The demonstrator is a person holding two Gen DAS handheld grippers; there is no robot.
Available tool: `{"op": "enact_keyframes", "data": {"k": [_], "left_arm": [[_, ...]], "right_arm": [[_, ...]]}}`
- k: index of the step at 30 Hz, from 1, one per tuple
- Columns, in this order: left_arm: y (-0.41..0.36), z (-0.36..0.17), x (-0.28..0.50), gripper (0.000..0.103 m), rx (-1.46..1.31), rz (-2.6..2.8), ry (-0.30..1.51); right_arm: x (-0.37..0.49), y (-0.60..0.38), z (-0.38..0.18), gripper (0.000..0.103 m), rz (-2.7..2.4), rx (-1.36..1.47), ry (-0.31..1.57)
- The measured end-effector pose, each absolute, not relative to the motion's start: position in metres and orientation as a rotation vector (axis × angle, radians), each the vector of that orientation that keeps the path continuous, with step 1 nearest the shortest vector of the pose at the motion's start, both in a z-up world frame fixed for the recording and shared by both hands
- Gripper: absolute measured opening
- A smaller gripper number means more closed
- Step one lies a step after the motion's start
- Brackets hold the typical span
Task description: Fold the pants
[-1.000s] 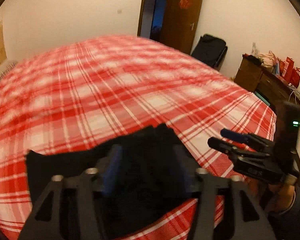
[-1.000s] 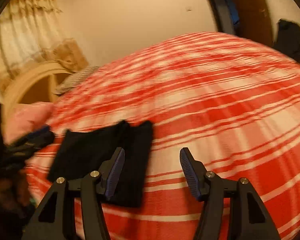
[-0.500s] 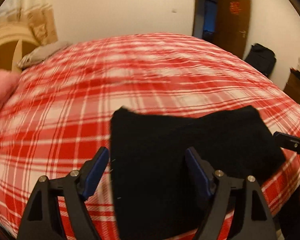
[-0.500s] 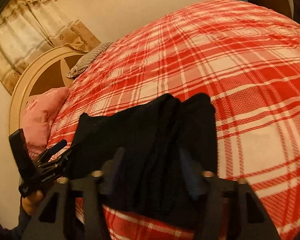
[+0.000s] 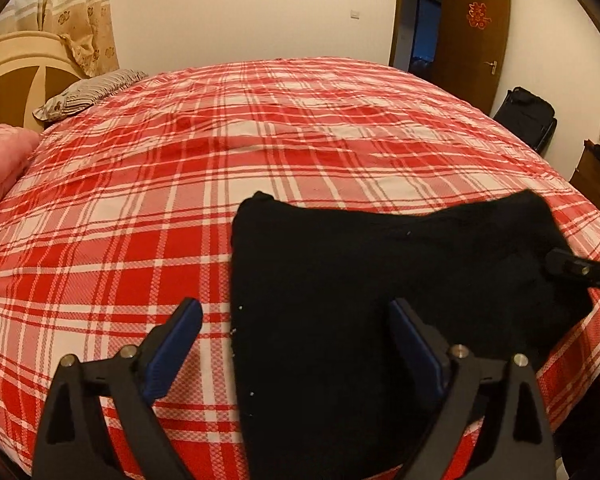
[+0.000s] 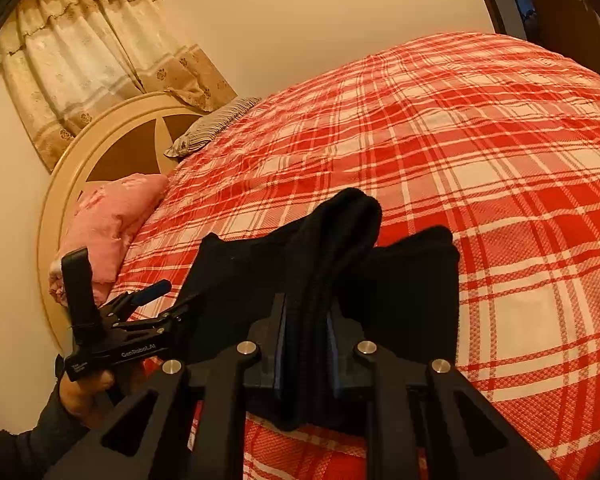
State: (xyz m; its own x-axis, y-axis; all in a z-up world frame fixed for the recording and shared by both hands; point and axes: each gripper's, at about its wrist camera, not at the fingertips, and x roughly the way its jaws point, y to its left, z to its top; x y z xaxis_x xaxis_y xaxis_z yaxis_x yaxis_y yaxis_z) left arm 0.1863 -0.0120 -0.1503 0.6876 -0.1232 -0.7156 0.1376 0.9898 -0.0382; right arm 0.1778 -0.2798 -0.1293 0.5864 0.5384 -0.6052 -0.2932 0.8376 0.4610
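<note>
- Cream walls close in a bedroom; a brown door (image 5: 476,36) stands ajar at the far right in the left wrist view, and patterned curtains (image 6: 80,64) hang in the corner behind the bed head.
- Most of both views is taken up by the bed (image 5: 220,160), covered in a red and white plaid sheet, with a round cream and brown headboard (image 6: 112,148) at its head.
- Black pants (image 5: 380,300) lie folded into a flat dark rectangle on the near edge of the bed, toward the right side in the left wrist view; from the right wrist view one bunched ridge of the cloth rises above the flat part.
- Next comes a pink pillow (image 6: 108,216), resting against the headboard, with a striped pillow (image 6: 212,124) farther along the bed head.
- A dark bag (image 5: 528,116) sits against the wall below the door.
- Right tongs (image 6: 306,344) are clamped on the raised fold of the pants, blue pads pressed to the cloth on both sides.
- Left tongs (image 5: 296,344) hang spread wide over the near left edge of the pants, holding nothing; one blue pad is over the sheet, the other over the black cloth.
- A hand (image 6: 86,392) in a dark sleeve grips the left handle.
</note>
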Motion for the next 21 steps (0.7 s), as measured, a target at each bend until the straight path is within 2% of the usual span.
{"op": "enact_keyframes", "data": {"k": [21], "left_arm": [[-0.019,-0.154,0.185,0.096,0.031,-0.148,0.815]], "right_arm": [[0.184,-0.327,-0.163,0.017,0.410,0.421,0.896]]}}
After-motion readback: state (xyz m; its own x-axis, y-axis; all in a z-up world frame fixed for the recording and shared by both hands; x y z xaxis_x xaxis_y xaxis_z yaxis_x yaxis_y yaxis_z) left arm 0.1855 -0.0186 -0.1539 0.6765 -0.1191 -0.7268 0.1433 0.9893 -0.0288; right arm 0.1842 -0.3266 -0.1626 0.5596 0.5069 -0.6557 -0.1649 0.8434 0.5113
